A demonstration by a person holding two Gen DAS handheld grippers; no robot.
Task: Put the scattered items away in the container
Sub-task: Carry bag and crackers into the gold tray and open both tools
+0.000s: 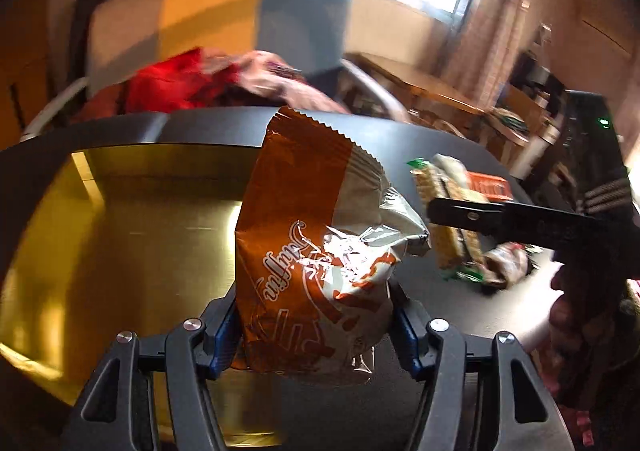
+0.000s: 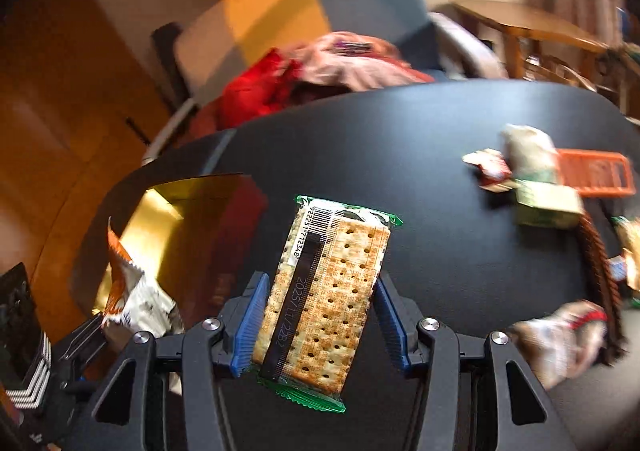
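My left gripper (image 1: 314,331) is shut on an orange and white snack bag (image 1: 312,235), which it holds upright over the right side of the gold-lined container (image 1: 160,165). My right gripper (image 2: 320,319) is shut on a cracker pack (image 2: 328,291) in a clear, green-edged wrapper, above the black table (image 2: 400,139). The container (image 2: 172,203) lies to the right gripper's left. The snack bag (image 2: 132,291) shows there at its near edge. In the left wrist view, one of the right gripper's fingers (image 1: 472,216) crosses the cracker pack (image 1: 448,223).
Several loose snacks lie at the table's right: a white and green packet (image 2: 532,155), an orange packet (image 2: 596,173), a green box (image 2: 548,207), a long brown packet (image 2: 600,283) and a crumpled white wrapper (image 2: 560,339). Behind the table is a chair with red cloth (image 2: 256,91).
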